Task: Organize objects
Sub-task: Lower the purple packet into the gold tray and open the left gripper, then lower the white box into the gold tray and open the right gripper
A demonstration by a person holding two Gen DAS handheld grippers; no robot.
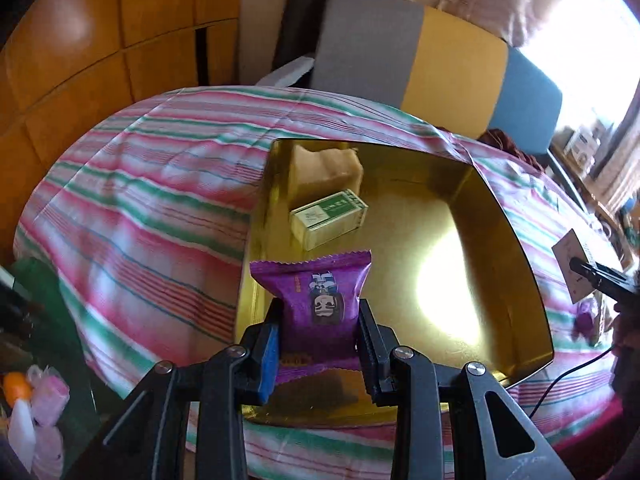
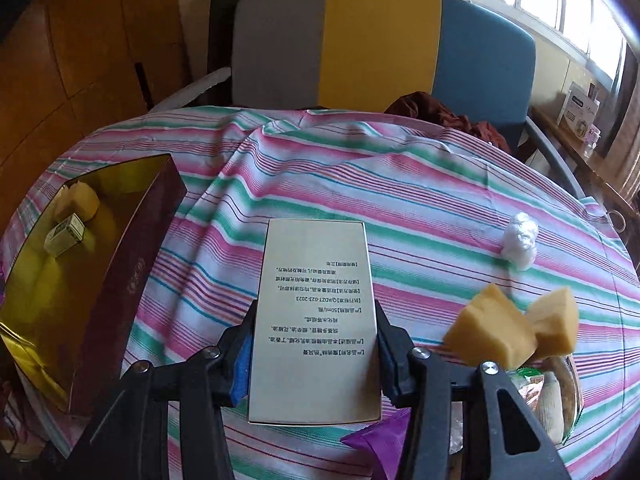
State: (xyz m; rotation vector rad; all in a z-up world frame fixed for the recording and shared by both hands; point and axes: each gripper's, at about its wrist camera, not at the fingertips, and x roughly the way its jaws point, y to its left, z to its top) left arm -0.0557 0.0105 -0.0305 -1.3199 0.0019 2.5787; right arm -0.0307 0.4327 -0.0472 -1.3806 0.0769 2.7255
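Left wrist view: a purple snack packet (image 1: 320, 304) is pinched between the fingers of the left gripper (image 1: 320, 312), above the near edge of the gold tray (image 1: 500, 208). Ahead of the fingers, a green-and-white box (image 1: 329, 219) and a tan block (image 1: 326, 172) lie inside the tray.

Right wrist view: a beige printed box (image 2: 316, 320) is clamped by the right gripper (image 2: 316, 316) above the striped cloth (image 2: 420, 208). The tray (image 2: 132, 280) is seen to the left; two yellow sponge pieces (image 2: 508, 330) lie to the right.
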